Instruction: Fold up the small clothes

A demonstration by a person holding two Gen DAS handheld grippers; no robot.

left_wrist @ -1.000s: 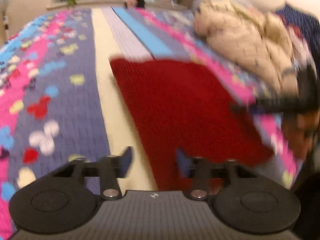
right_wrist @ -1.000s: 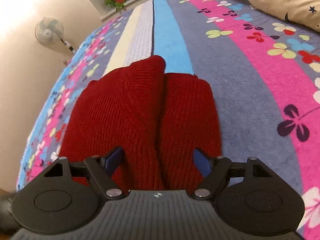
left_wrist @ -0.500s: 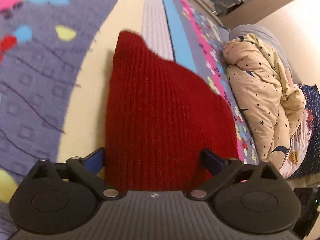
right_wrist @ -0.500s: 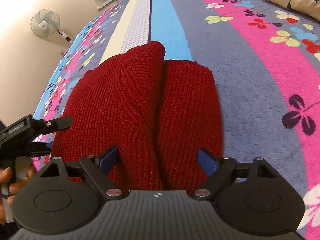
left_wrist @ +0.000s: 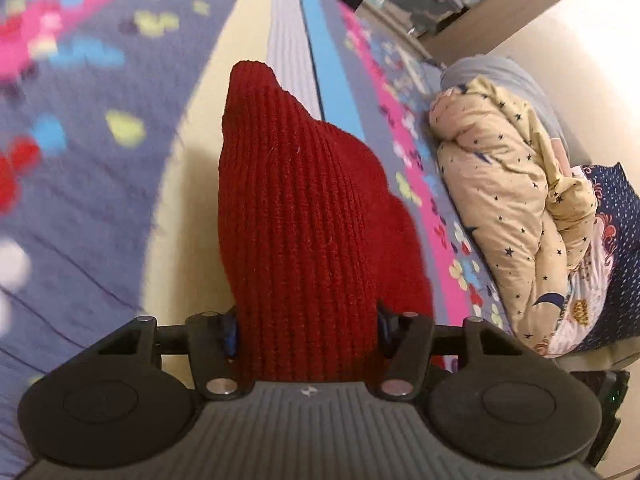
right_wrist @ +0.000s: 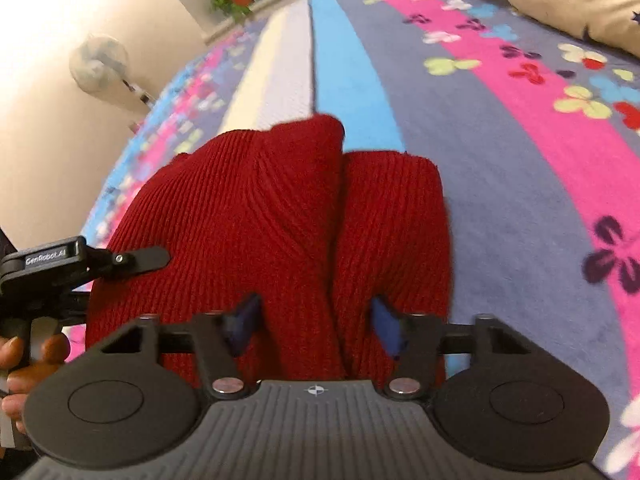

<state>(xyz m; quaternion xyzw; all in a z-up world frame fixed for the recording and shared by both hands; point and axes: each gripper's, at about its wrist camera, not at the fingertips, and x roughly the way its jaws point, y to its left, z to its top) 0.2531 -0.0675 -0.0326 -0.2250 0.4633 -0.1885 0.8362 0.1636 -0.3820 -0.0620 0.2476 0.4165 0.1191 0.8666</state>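
1. Left wrist view: the left tool (left_wrist: pixel 306 330) pinches the near edge of the red knit (left_wrist: pixel 296 216), its blue pads pressed into the cloth on both sides, and the fabric rises from the jaws in a tented ridge.
2. The knit lies on the striped bed (left_wrist: pixel 80 208), over the pale and blue stripes; beyond the knit's right edge, well apart, a star-print duvet (left_wrist: pixel 516 208) is bunched up.
3. Right wrist view: the right tool (right_wrist: pixel 316 326) sits at the knit's (right_wrist: pixel 280 220) near hem with its jaws part-spread, the blue pads touching or just above the cloth; whether it truly grips I cannot tell. A crease runs up the knit between the pads, splitting it into two lobes.
4. To the knit's left in this view the left tool (right_wrist: pixel 132 258) shows, with the person's fingers (right_wrist: pixel 28 364) on its handle.
5. Step in hand, as I judge it: taking hold of the near edge with both tools, ready for a fold (the knit already looks doubled along that crease).
6. The next move calls for the right tool to close firmly on the hem, then both to lift together and carry the edge over toward the knit's far end, level, so the thick knit does not bunch or slip.
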